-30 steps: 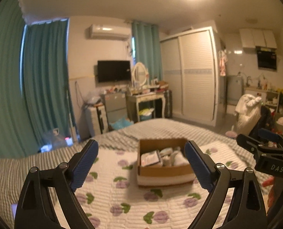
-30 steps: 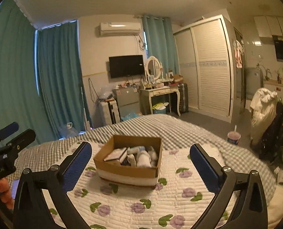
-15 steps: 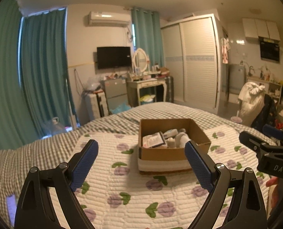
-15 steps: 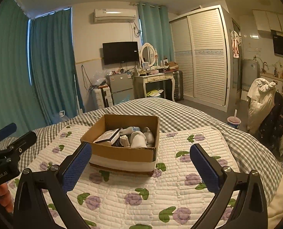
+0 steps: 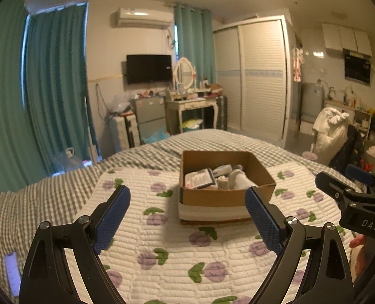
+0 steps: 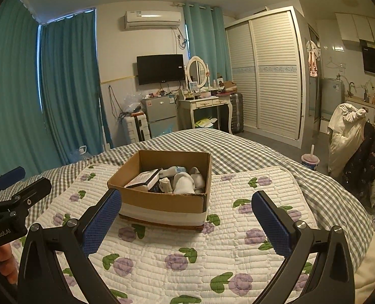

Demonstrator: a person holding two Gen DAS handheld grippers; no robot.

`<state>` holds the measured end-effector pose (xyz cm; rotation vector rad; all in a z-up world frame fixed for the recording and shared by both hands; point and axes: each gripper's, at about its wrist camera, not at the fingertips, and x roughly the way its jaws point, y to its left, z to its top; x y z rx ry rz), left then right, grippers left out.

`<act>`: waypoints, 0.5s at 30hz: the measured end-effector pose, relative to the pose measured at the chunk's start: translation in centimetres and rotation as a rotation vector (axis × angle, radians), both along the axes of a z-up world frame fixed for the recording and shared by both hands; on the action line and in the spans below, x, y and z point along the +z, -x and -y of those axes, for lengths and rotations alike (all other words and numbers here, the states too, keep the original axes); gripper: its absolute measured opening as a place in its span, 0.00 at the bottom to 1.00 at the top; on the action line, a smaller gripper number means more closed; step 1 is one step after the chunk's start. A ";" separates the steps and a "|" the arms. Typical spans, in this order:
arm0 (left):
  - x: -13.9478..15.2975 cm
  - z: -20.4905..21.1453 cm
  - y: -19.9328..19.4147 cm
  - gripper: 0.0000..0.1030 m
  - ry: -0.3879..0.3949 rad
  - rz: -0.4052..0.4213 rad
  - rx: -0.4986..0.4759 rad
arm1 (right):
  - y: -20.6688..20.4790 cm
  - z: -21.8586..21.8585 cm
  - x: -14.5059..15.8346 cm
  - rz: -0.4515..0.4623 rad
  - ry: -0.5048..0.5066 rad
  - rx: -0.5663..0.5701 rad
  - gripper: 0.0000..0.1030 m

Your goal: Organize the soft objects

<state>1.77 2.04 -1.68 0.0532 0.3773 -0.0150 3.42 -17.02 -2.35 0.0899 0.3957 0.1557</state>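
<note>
A: What do the tongs do at this moment?

B: The left gripper point(image 5: 187, 215) has its two blue fingers point(image 5: 111, 217) spread wide, and there is nothing between them. The right gripper point(image 6: 186, 217) is the same: fingers wide apart, nothing held. Both hang above the quilted mat point(image 6: 212, 261), the white one with purple flowers and green leaves.

A: And the task's thing, where is it?

B: The cardboard box point(image 5: 223, 197) stands on the mat, just ahead of both tongs. In the left view it is ahead and a little toward the right finger. In the right view the box point(image 6: 162, 202) is ahead and a little toward the left finger. It is open at the top. Inside lie the soft objects point(image 6: 185, 182), some white rolled pieces, together with a flat printed packet point(image 6: 143, 178). What exactly they are, I cannot tell.

A: And farther away?

B: Under the mat is the checked bedspread point(image 6: 250, 152). Behind the bed I see a dressing table point(image 6: 205, 106) with an oval mirror, a television point(image 6: 160, 69) on the wall, teal curtains point(image 6: 68, 83), and a white wardrobe point(image 6: 271, 73) to the right.
</note>
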 end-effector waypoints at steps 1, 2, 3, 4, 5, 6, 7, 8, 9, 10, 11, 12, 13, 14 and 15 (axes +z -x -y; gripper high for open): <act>0.0 0.0 0.0 0.91 -0.003 0.001 0.000 | 0.0 0.0 0.0 -0.002 0.000 0.002 1.00; -0.1 -0.1 0.1 0.91 -0.005 0.003 -0.001 | 0.0 -0.1 -0.1 -0.002 0.001 0.002 1.00; 0.0 -0.1 0.1 0.91 -0.004 0.002 -0.001 | 0.0 0.0 0.0 -0.002 0.000 0.001 1.00; -0.1 -0.2 0.1 0.91 -0.002 0.001 -0.002 | 0.0 -0.1 0.0 -0.003 0.002 0.003 1.00; -0.1 -0.2 0.1 0.91 -0.001 0.000 -0.003 | 0.1 -0.2 0.1 -0.003 0.004 0.004 1.00; -0.1 -0.3 0.0 0.91 -0.001 -0.002 -0.004 | 0.1 -0.2 0.0 -0.003 0.005 0.004 1.00; -0.1 -0.3 -0.1 0.91 -0.003 -0.002 -0.003 | 0.1 -0.3 0.0 -0.003 0.005 0.006 1.00; -0.1 -0.3 -0.1 0.91 -0.004 -0.001 -0.002 | 0.0 -0.2 0.0 -0.004 0.004 0.007 1.00; -0.1 -0.4 -0.1 0.91 -0.005 -0.001 -0.001 | 0.1 -0.3 0.0 -0.003 0.004 0.006 1.00; -0.1 -0.4 -0.1 0.91 -0.004 -0.001 -0.002 | 0.1 -0.3 0.0 -0.003 0.005 0.005 1.00; -0.1 -0.4 -0.1 0.91 -0.003 0.000 -0.004 | 0.1 -0.3 0.0 -0.004 0.004 0.005 1.00; 0.0 -0.4 -0.1 0.91 -0.003 0.000 -0.006 | 0.1 -0.3 0.1 -0.002 0.004 0.004 1.00; -0.1 -0.4 -0.1 0.91 -0.005 -0.001 -0.009 | 0.1 -0.3 0.1 -0.001 0.003 0.003 1.00; -0.1 -0.3 -0.2 0.91 -0.007 -0.003 -0.011 | 0.1 -0.3 0.2 -0.001 0.001 0.004 1.00; -0.1 -0.3 -0.2 0.91 -0.008 -0.004 -0.012 | 0.1 -0.3 0.2 -0.002 0.001 0.004 1.00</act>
